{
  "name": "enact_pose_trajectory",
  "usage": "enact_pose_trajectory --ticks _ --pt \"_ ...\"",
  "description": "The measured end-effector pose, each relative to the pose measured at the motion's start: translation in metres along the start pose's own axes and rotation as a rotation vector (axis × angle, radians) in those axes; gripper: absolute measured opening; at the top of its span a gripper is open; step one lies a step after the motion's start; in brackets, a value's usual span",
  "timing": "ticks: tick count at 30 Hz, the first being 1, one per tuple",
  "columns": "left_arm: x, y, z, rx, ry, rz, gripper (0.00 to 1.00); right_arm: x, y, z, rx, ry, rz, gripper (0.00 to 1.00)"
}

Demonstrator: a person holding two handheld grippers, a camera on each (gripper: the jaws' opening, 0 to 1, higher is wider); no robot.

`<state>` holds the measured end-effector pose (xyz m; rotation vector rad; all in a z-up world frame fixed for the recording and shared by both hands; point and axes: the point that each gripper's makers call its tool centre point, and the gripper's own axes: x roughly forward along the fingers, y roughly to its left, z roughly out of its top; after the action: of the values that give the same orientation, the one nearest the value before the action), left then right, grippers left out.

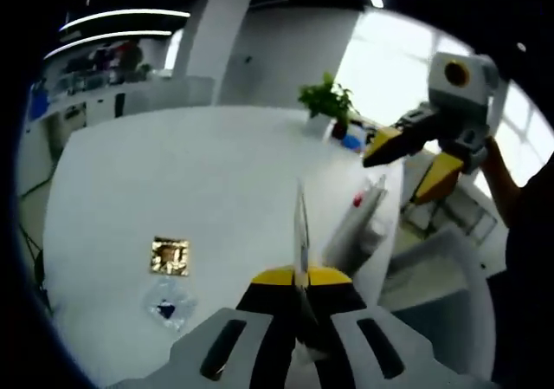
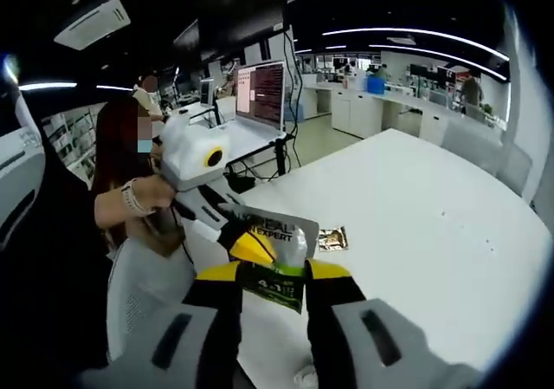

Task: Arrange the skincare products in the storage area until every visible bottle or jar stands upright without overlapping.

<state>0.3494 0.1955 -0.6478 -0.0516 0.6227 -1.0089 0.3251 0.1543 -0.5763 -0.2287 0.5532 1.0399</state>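
Sachet (image 1: 300,224) seen edge-on in the left gripper view: a thin pale sliver rising from lower centre toward mid-frame, long axis up along the jaws. We read the left gripper (image 1: 300,278) as pinching its lower edge, yellow tips pressed together on it. At upper right the right gripper (image 1: 414,159) hangs with its yellow tips parted, well apart from the sliver here, above a grey chair (image 1: 433,268). A gold packet (image 1: 170,256) lies flat on the white table (image 1: 173,164) at lower left, with a small clear wrapper (image 1: 167,306) just below it. A potted plant (image 1: 329,103) stands at the table's far edge.

Right gripper view next. Same sachet (image 2: 279,259) faces us broadside, dark print upright, green band low, centre frame. The right gripper (image 2: 273,278) has its tips to either side of the bottom edge; whether they bite or only flank it we cannot tell. The left gripper (image 2: 247,242) comes in from the left, holding the sachet's left side. Gold packet (image 2: 332,239) lies on the table (image 2: 433,224) just right of the sachet.

Our judgement: both grippers are at the sachet, so the next move turns on which one lets go.
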Motion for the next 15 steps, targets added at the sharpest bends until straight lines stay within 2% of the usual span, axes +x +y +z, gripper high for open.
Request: enact_pose_trajectory --ticks 8,14,15 --pt "-0.006 -0.012 -0.008 -0.011 -0.002 -0.01 0.0 -0.001 0.024 -0.021 0.034 0.013 0.017 0.28" --pt "-0.008 -0.024 -0.012 0.012 0.01 -0.025 0.0 0.003 0.036 -0.05 0.077 0.043 0.007 0.28" --pt "-0.008 -0.025 -0.012 0.014 0.013 -0.029 0.0 0.005 0.042 -0.057 0.125 0.043 0.021 0.27"
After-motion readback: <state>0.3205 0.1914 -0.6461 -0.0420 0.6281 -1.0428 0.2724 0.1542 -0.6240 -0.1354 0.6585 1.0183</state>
